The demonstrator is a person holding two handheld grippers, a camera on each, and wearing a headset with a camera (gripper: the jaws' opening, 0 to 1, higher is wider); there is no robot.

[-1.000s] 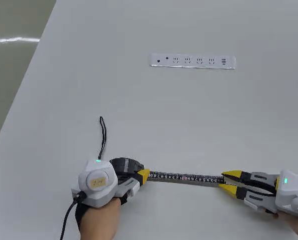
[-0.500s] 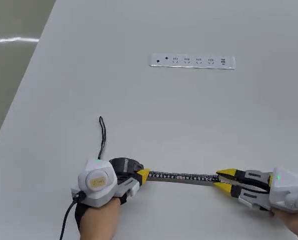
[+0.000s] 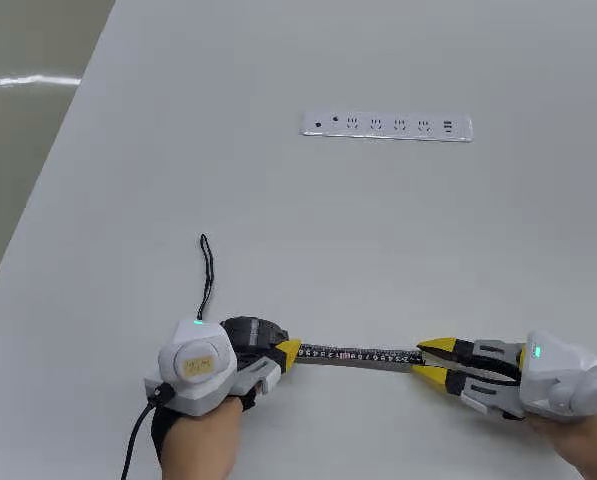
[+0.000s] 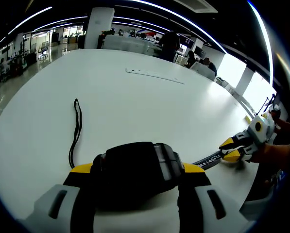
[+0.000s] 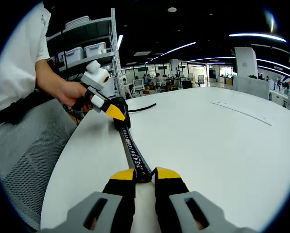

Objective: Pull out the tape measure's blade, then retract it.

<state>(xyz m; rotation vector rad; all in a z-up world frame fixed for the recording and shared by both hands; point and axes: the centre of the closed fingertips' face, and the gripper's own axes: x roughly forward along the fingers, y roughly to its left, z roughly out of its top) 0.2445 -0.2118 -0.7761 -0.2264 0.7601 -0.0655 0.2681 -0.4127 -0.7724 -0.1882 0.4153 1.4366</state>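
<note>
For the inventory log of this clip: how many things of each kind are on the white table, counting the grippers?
tape measure: 1
power strip: 1
grippers: 2 (left gripper, right gripper)
Total: 4

— What are the tools like?
— The left tool and right tool have rounded white housings, each with a green light, and black jaws tipped yellow
— And the person?
— A black cable leaves the left housing toward 7 o'clock, a dark band sits at that wrist, and there's a white short sleeve
</note>
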